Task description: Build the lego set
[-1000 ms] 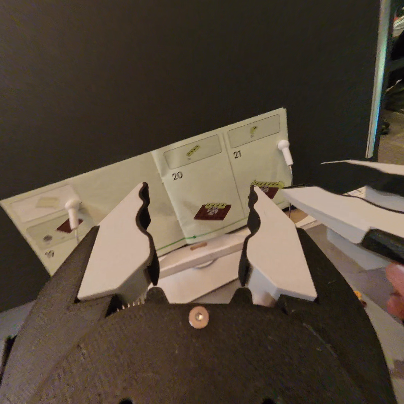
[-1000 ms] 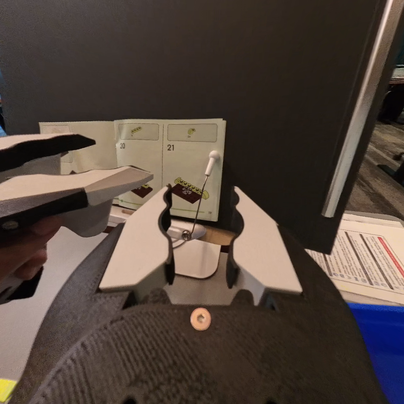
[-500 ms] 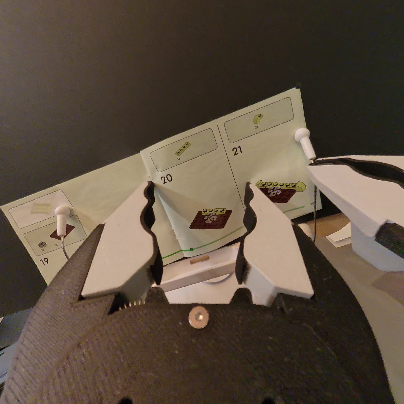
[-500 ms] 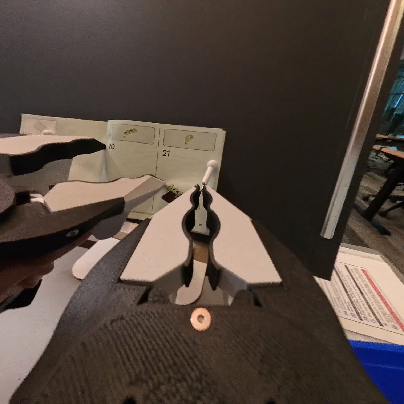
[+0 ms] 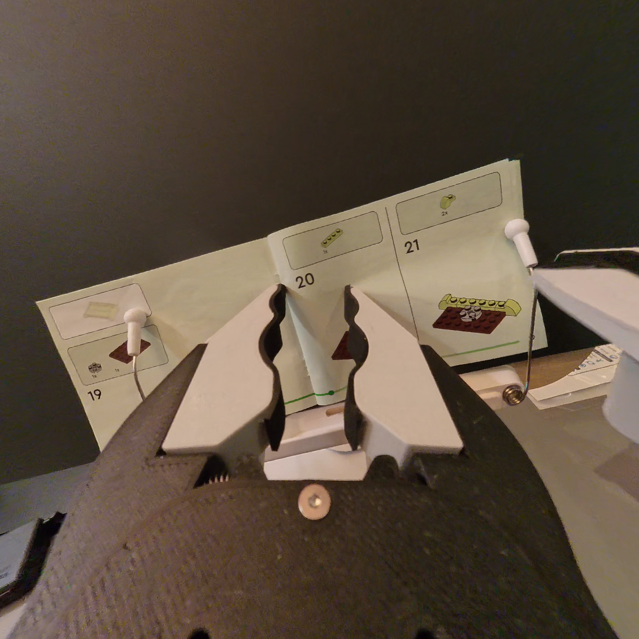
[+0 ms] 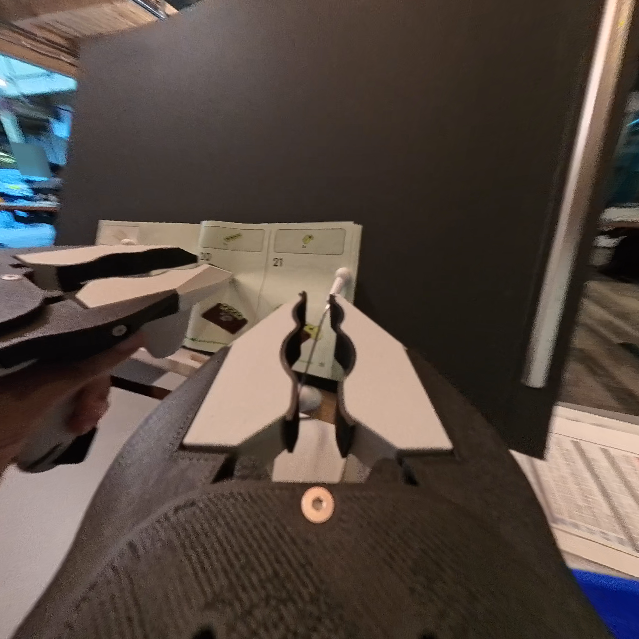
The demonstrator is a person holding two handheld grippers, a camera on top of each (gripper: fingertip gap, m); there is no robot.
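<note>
- The pale green paper instruction booklet [image 5: 345, 276] stands open and upright on a white plastic stand [image 5: 491, 383] against a matte dark wall [image 5: 311, 121].
- Two thin springy wire arms with white rounded plastic tips press its pages: one on the left page [image 5: 133, 332], one on the right page [image 5: 518, 242].
- The left gripper [image 5: 313, 304], with flat white fingers lined in wavy black rubber on a coarse black printed body, is released, its tips close before a loose centre page.
- The right gripper [image 6: 316, 299], of the same build, is parted narrowly around the right wire, not pinching it.
- A printed white sheet [image 6: 594, 491] lies on the grey counter [image 5: 553, 466].
</note>
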